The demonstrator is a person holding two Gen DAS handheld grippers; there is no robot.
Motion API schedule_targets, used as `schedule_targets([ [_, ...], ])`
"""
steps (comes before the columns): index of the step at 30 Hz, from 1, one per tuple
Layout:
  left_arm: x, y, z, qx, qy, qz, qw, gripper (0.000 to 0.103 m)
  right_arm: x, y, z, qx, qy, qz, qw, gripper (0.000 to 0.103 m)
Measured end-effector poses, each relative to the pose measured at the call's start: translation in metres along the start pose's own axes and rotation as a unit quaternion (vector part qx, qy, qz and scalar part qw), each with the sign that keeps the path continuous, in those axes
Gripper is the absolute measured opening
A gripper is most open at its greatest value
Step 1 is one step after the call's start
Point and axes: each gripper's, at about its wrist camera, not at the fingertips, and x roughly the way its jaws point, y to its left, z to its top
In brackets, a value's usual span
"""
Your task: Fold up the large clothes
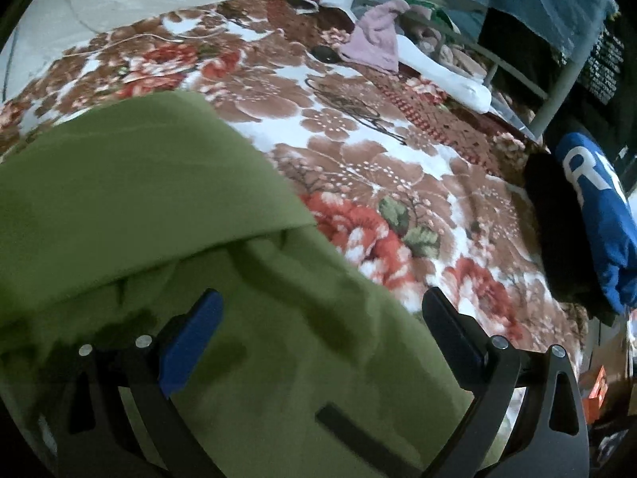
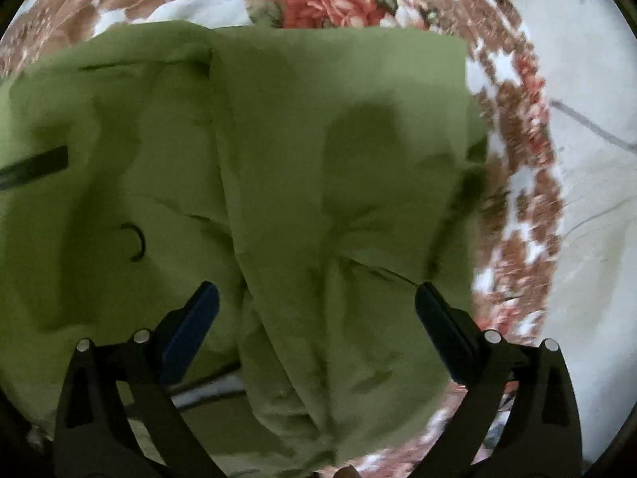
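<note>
Both views are soft with motion blur, and the fisheye edges cut off the scene. The olive-green garment (image 1: 119, 199) is only partly visible in each view; its full outline cannot be traced. It lies on the floral blanket (image 1: 378, 183), which covers a bed. In the left wrist view an upper layer is folded over a lower one, forming a rounded fold edge. In the right wrist view the garment (image 2: 278, 139) shows a straight vertical fold line, a square corner at top right, shallow creases and a small dark curved mark that cannot be identified. A dark strip on the cloth appears in both views; its nature is unclear.

The cloth is matte, smooth and thin. The blanket is plush, printed with brown and red flowers on white.

The left gripper (image 1: 322, 310) has its jaws spread wide over the garment, with nothing pinched. The right gripper (image 2: 316, 302) also has its jaws wide apart above the cloth, with nothing clamped. Blue pads line the black fingers.

At the right edge, a blue garment (image 1: 597, 215) bears a white letter "R"; further letters are cut off. A pink cloth (image 1: 378, 40) and a white item (image 1: 446, 67) lie at the far side of the bed.
</note>
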Motion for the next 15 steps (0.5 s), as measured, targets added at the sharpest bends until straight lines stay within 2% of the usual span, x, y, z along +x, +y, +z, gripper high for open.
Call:
schedule_targets([
  [2,-0.018,0.003,-0.009,0.009,-0.002,0.010,0.9999,0.098,-0.012,0.000,0.001,0.006,-0.003,0.008,1.000,0.098],
  [4,-0.035,0.009,-0.018,0.020,-0.003,0.022,0.9996,0.098,-0.028,-0.013,-0.008,0.037,-0.019,0.042,0.998,0.098],
  [7,-0.063,0.027,-0.037,0.037,-0.005,0.056,0.9977,0.098,-0.051,-0.049,-0.023,0.106,-0.045,0.097,0.989,0.098],
  [8,-0.073,0.037,-0.044,0.042,-0.005,0.074,0.9964,0.098,-0.059,-0.073,-0.037,0.144,-0.058,0.123,0.980,0.098],
  [11,-0.106,0.080,-0.061,0.042,-0.004,0.126,0.9911,0.098,-0.062,-0.129,-0.062,0.223,-0.073,0.154,0.960,0.098],
  [13,-0.126,0.119,-0.069,0.015,0.002,0.148,0.9889,0.098,-0.057,-0.163,-0.093,0.283,-0.084,0.160,0.942,0.098],
  [14,-0.135,0.139,-0.072,-0.002,0.004,0.159,0.9873,0.098,-0.046,-0.182,-0.114,0.322,-0.091,0.163,0.928,0.098],
  [15,-0.147,0.166,-0.074,-0.020,0.007,0.182,0.9830,0.098,-0.038,-0.192,-0.129,0.350,-0.088,0.160,0.919,0.098],
])
